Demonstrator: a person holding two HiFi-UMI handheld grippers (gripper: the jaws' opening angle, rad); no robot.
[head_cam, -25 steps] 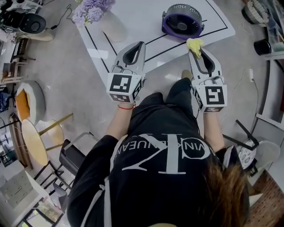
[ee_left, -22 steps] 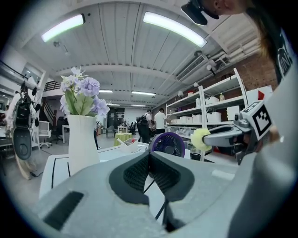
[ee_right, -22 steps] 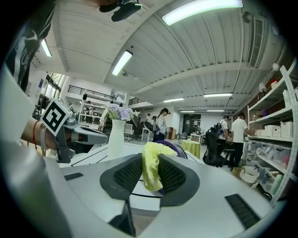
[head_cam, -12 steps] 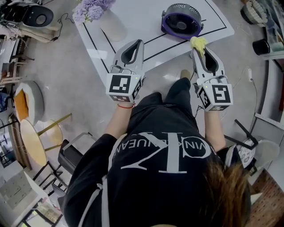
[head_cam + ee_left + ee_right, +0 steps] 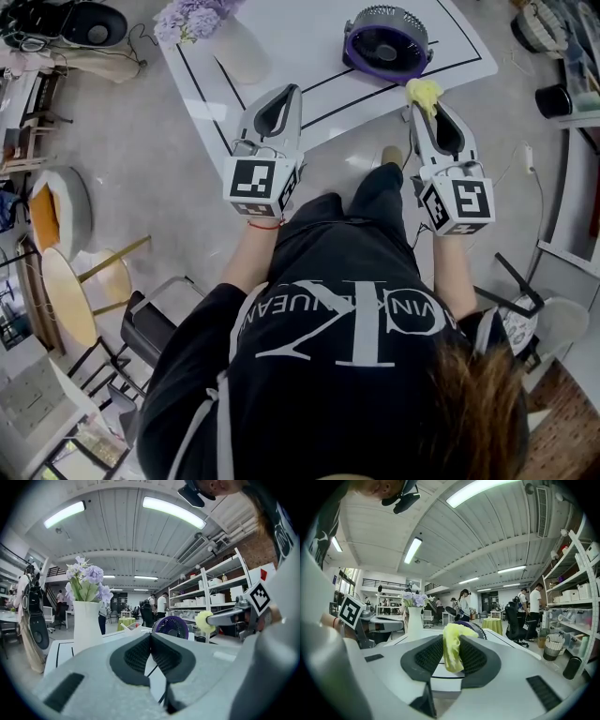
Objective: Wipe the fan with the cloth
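Right gripper (image 5: 423, 101) has nudged toward the round purple fan (image 5: 386, 45) and rolled slightly since the earlier frame; left gripper (image 5: 292, 91) hasn't budged. Right jaws pinch a crumpled yellow cloth (image 5: 452, 645), wad poking out past the tips. Left jaws pressed together, nothing in them. Fan sits ahead of the right tips, a touch to their left, near but not touching. Left gripper is well off to the fan's left, so the right one looks set to wipe. Fan stands on the white table (image 5: 300, 37) near its front edge, purple ring and dark hub facing the grippers, grey wire guard behind. White vase (image 5: 234, 54) is left of the fan, well apart.
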